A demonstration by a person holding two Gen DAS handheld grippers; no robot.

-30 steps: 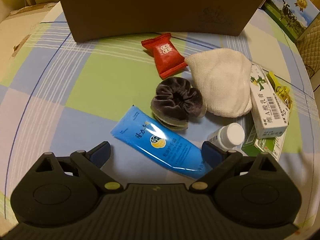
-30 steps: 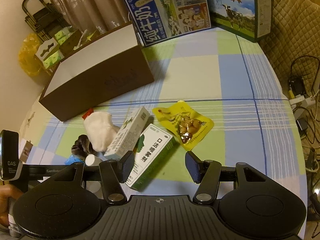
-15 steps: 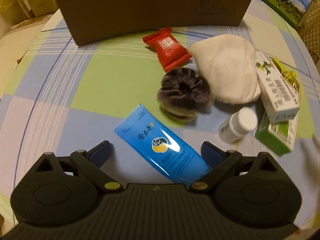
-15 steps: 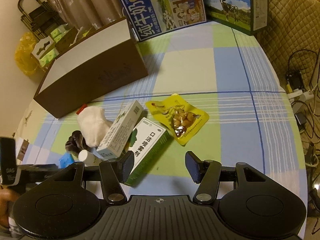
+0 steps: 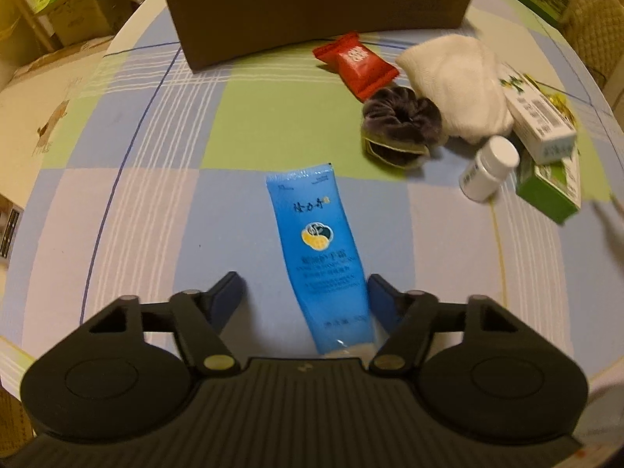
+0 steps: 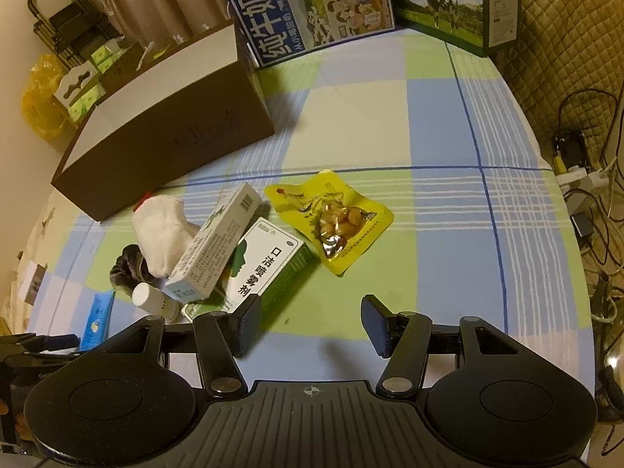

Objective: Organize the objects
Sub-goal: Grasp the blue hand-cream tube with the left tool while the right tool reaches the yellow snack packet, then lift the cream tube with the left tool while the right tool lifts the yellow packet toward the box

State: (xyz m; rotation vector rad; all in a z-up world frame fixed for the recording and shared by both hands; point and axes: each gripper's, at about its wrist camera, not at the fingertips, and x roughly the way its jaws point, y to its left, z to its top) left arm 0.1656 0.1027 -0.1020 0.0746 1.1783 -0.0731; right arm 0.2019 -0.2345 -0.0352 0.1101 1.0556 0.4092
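- My left tongs (image 5: pixel 302 290) stand wide open, gripping nothing; the flat blue plastic cream tube (image 5: pixel 318 249) lies right between the two fingers, closer to the right-hand blue pad (image 5: pixel 380 298) than to the left one.
- The tube's long axis runs almost straight ahead of the tongs, tilted slightly: crimped end far and a bit left, white cap end near, tucked under the tongs' body by the right finger.
- So the jaws close across the narrow width, which I judge right for a pinch; I'd shift a touch right to centre it first.
- My right tongs (image 6: pixel 310 325) are open too and empty, only checked tablecloth (image 6: pixel 429 136) between the pads. From them the tube is far off to the left, just a blue sliver at the edge of view, so the left tongs are clearly nearer.
- Ahead-right of the left tongs, apart from the tube: dark velvet scrunchie (image 5: pixel 401 126), small white pill bottle (image 5: pixel 487 173), white folded cloth (image 5: pixel 460 85), red foil snack packet (image 5: pixel 357 64).
- Brown cardboard box (image 5: pixel 316 4) sits straight ahead beyond them all, likely the drop spot, though I can't see inside it.
- Risk as I judge it: the tube is flat, so pads may slide over it.
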